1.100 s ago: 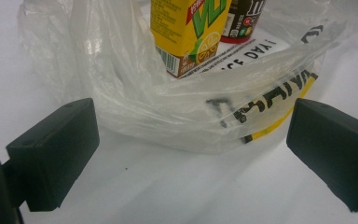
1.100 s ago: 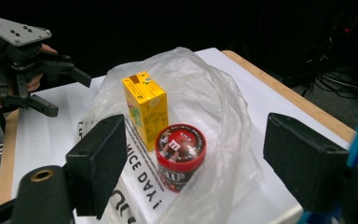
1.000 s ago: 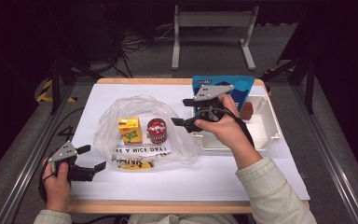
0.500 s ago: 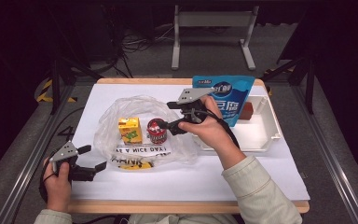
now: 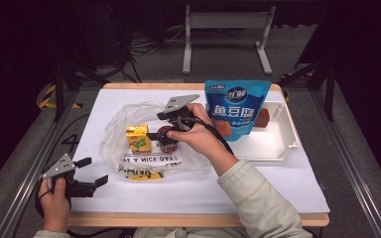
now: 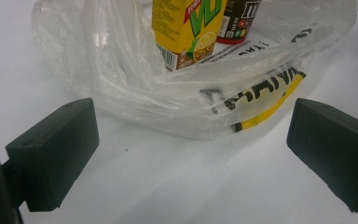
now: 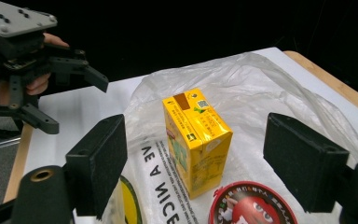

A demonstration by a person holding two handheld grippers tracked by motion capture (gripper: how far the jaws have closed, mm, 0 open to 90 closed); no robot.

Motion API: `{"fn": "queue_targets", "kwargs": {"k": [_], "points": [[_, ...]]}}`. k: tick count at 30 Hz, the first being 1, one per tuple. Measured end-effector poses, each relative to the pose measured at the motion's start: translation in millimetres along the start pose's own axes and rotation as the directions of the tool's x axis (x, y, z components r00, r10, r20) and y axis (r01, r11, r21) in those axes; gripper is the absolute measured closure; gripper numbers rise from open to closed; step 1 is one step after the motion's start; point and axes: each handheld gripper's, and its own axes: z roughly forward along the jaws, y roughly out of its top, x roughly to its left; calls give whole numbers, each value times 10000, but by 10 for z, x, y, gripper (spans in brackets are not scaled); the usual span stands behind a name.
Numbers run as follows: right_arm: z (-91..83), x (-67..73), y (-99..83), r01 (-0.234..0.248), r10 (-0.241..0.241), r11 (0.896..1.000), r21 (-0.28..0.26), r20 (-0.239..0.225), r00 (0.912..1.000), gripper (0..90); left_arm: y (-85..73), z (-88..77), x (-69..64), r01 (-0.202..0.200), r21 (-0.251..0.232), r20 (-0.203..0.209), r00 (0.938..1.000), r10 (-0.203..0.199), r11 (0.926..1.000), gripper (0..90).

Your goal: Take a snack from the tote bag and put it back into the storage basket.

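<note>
**Right gripper open above tin and carton in bag**

Covered in white: table (image 5: 287, 188), edged in pale wood. At right rear, white tray (image 5: 278, 148), with a blue pouch (image 5: 235, 106) standing upright at its left end and a reddish-brown block (image 5: 263, 118) just behind the pouch. Spread across the left middle, clear bag (image 5: 129, 144), crumpled, printed in black and yellow, mouth toward the rear. Inside the bag, upright, yellow carton (image 7: 198, 140), and touching or just beside it on its right, red-lidded tin (image 7: 251, 205); which of the two, hard to tell.

Held over the bag from the right, right gripper (image 5: 166, 133), tilted down, jaws wide apart, gripping nothing. Seen along those jaws: carton between them farther off, tin lid low between them, close under the gripper. Contact with the tin not possible to judge from above, hand in the way.

At the front left corner, left gripper (image 5: 90, 173), low over the table, jaws likewise spread and empty, pointed at the bag's near edge, just short of the plastic. Well apart from the right gripper.
</note>
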Motion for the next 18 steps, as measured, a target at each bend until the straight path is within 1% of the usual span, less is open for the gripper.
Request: {"fn": "queue_targets", "kwargs": {"k": [1,4,5,7,8,9,10,14,18], "points": [[0,0,0,0,0,10000,0,0,10000,221,0,0,0,0,0,0,10000,0,10000,27],[98,-23,-3,-53,53,10000,40,-22,10000,220,-19,-26,0,59,-16,-47,10000,-59,10000,27],[158,-44,-9,-113,114,9999,102,-23,9999,217,-21,-31,-2,81,-2,-63,9999,-81,10000,27],[185,-54,-12,-153,153,9998,132,-40,9999,217,-24,-38,-6,56,-11,-89,9999,-56,10000,28],[247,-71,-20,-177,179,9997,189,-79,9998,217,-26,-40,-16,89,-13,-94,9999,-89,10000,27],[247,-71,-20,-177,179,9997,189,-79,9998,217,-27,-41,-17,56,6,-120,9999,-56,10000,27],[307,-80,-31,-130,133,9997,230,-111,9998,213,-29,-43,-17,29,35,-117,9999,-29,10000,27],[382,-91,-49,-117,121,9995,278,-170,9998,208,-37,-47,-14,73,8,-133,9999,-73,10000,27],[494,-114,-72,-82,89,9993,368,-171,9998,200,-36,-48,-9,94,6,-144,9999,-94,10000,27]]}}
